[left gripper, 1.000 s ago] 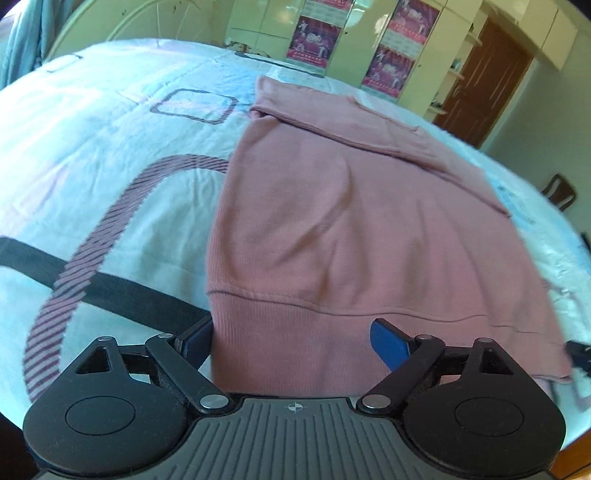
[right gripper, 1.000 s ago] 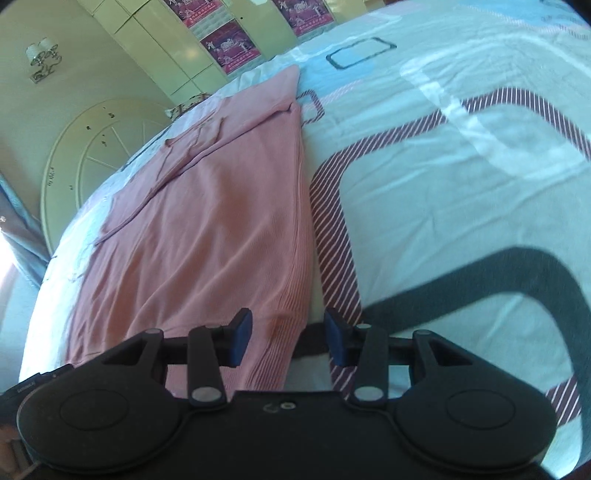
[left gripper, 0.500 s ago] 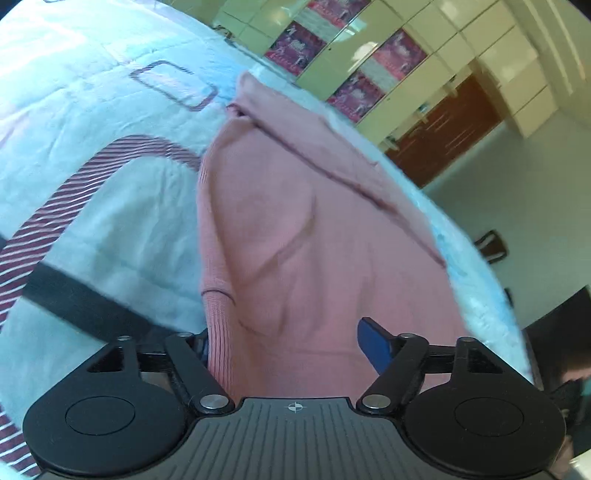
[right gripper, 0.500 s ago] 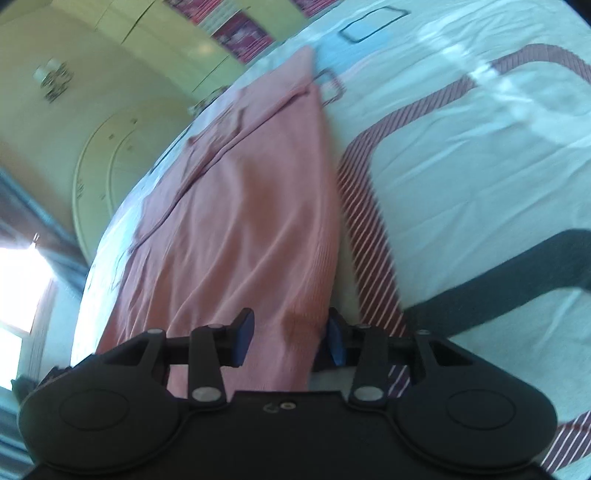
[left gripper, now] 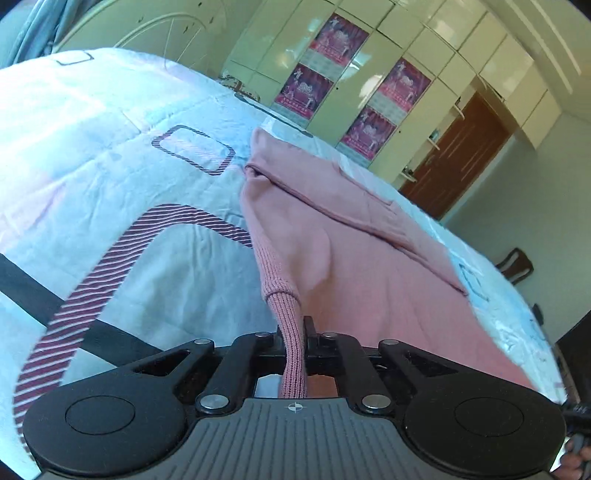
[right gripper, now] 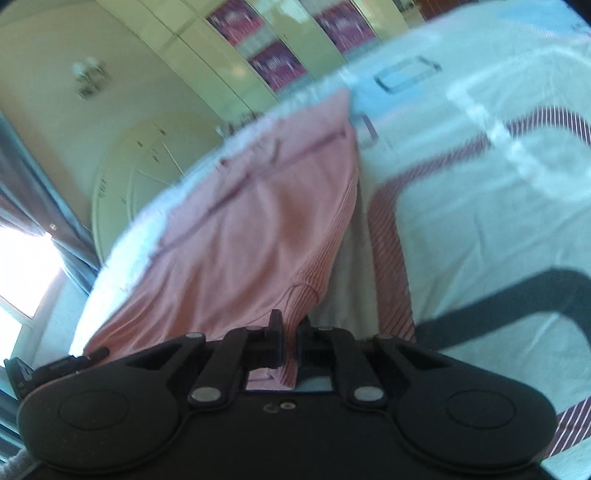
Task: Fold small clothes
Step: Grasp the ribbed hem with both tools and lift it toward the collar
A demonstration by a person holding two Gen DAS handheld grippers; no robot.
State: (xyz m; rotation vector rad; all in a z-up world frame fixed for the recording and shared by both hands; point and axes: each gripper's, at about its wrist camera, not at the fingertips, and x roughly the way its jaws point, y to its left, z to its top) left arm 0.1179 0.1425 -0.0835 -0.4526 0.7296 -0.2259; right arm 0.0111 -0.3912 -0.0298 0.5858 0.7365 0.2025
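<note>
Bedspread in pale blue-white, printed with striped maroon bands, black bands and small rectangles, fills the left of the left wrist view and carries one garment: a single pink sweater lying across it from near to far, its far part folded over in a flap. Behind the bed, from left to right, stand a cream headboard, a run of cream wardrobes bearing four pink posters, a brown door and, far right, one dark chair. No container shows in either view.

There are two grippers. The left gripper has its fingers drawn together on the ribbed hem of the sweater at its near left corner; the rib runs up from between the fingers as a raised ridge, lifted clear of the bedspread, while the rest of the sweater lies flat farther back and to the right.

In the blurred right wrist view, a window glows at far left, then the sweater, then the bedspread to the right. The right gripper is likewise pinched on the ribbed hem at the sweater's near right corner, the cloth pulled up into a peak just beyond the fingers, with shadow under the raised edge.
</note>
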